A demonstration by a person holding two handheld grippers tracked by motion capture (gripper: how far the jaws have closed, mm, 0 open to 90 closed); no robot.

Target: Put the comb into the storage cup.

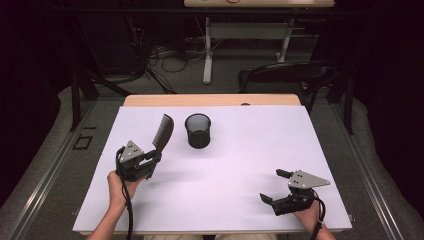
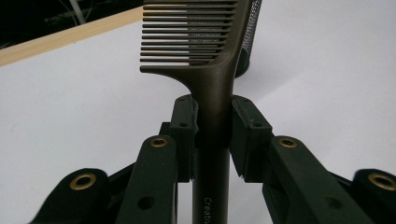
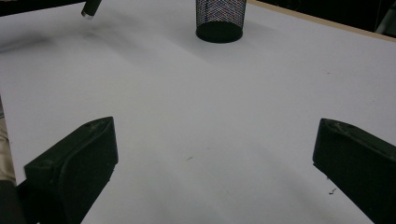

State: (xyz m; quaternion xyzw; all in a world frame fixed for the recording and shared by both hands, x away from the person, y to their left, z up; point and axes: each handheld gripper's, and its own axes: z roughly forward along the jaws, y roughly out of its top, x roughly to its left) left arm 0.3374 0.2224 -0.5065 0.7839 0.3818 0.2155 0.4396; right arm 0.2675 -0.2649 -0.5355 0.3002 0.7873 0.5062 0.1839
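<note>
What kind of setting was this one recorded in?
Probably a lab or workshop room set up for recording: a white-topped table on a dark floor, loose cables on the floor behind it, and another desk's legs and a chair beyond.

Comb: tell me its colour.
The comb is dark brown, almost black; clearest in the left gripper view.

— How much of the comb (image 2: 201, 56) could you see in the left gripper view?

— Its top was cut off by the upper edge, and the handle's lower end ran out at the bottom. The print on the handle broke off after a few letters.

— And the mesh cup (image 2: 247, 42)?

— Mostly hidden behind the comb there; just a strip showed beside it. In the right gripper view the cup (image 3: 220, 18) lost its rim to the top edge.

— Anything else?

— A dark rod end (image 3: 91, 8) at that view's top left, cut off; I couldn't tell what it was.
</note>
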